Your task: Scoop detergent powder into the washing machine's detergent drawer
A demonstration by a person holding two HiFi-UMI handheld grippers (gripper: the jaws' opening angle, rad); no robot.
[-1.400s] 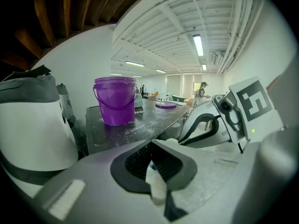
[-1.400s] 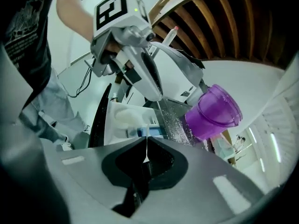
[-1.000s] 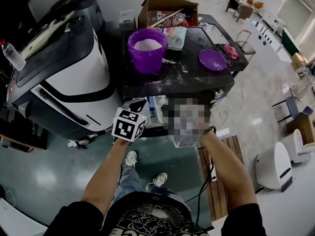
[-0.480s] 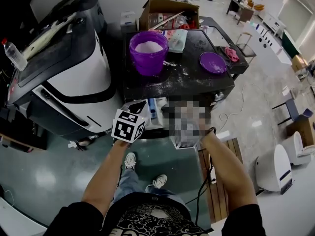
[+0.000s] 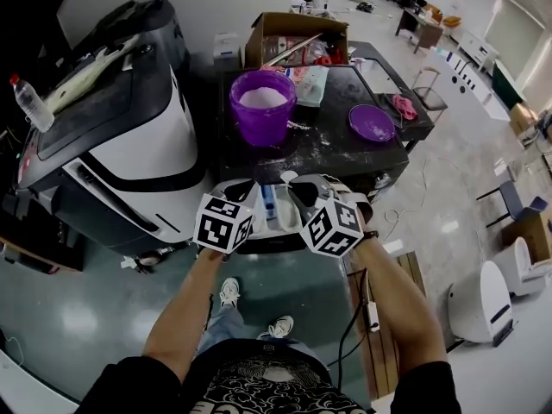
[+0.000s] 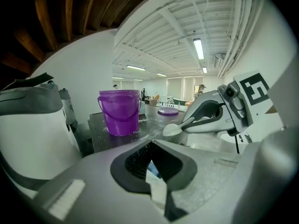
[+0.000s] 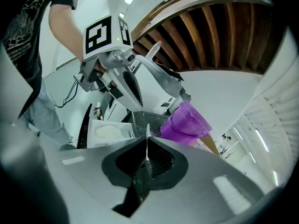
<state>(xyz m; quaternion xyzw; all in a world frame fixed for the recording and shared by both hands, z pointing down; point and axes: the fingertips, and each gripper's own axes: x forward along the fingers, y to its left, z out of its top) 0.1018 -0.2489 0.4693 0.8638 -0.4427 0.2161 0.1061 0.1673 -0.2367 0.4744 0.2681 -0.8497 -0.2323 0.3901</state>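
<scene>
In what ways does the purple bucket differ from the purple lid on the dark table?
The bucket stands upright, tall and open, with white powder inside; the lid lies flat and low. In the head view the bucket is at the left of the table, the lid at the right, apart. Both are purple.

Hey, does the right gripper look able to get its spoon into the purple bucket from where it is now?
Probably yes. The purple bucket stands open, its lid lying apart on the table, and nothing stands between it and the right gripper with its spoon; the spoon only needs lifting over the rim.
</scene>
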